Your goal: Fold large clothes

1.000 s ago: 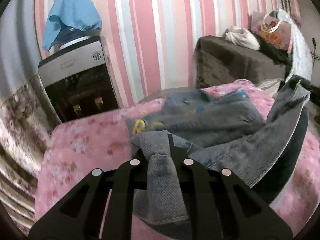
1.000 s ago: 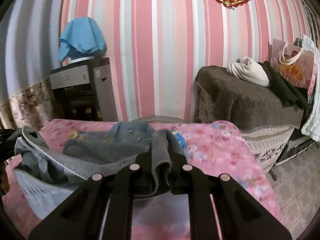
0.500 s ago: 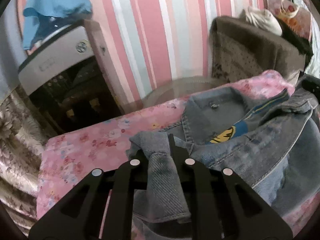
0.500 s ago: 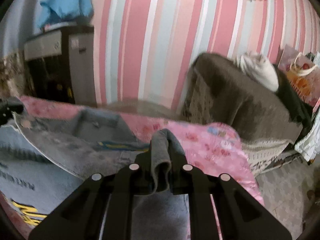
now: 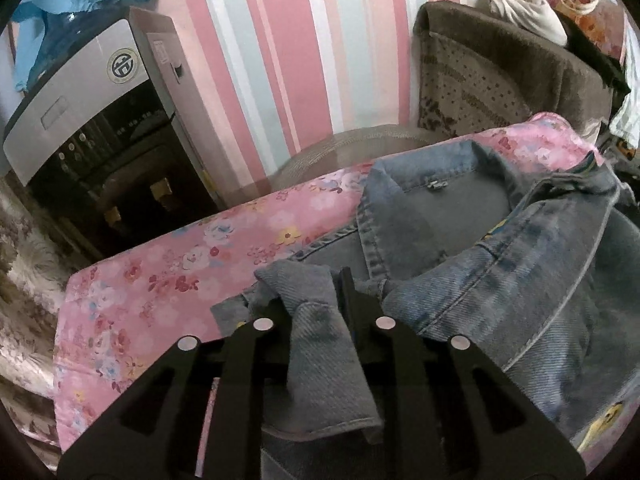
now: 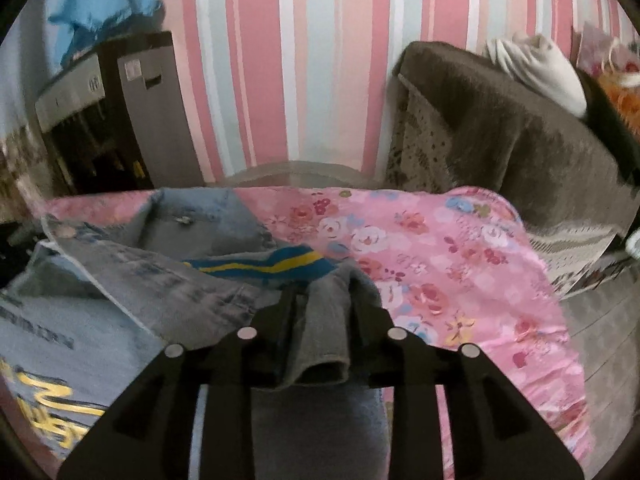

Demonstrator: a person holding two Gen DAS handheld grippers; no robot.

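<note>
Clamped on a bunched hem corner of the faded blue denim jacket (image 5: 460, 240), left gripper (image 5: 316, 296), left of the jacket's collar (image 5: 432, 184). Spread over the pink floral-covered table (image 5: 160, 280), collar toward the far edge. Right of the collar, right gripper (image 6: 324, 300) pinched on the other corner. Best: carry both corners level toward the collar, keep the cloth taut, lower together, release once flat.

Pink floral-covered bed (image 5: 168, 280), a blue denim jacket (image 5: 460, 220) spread directly on it
</note>
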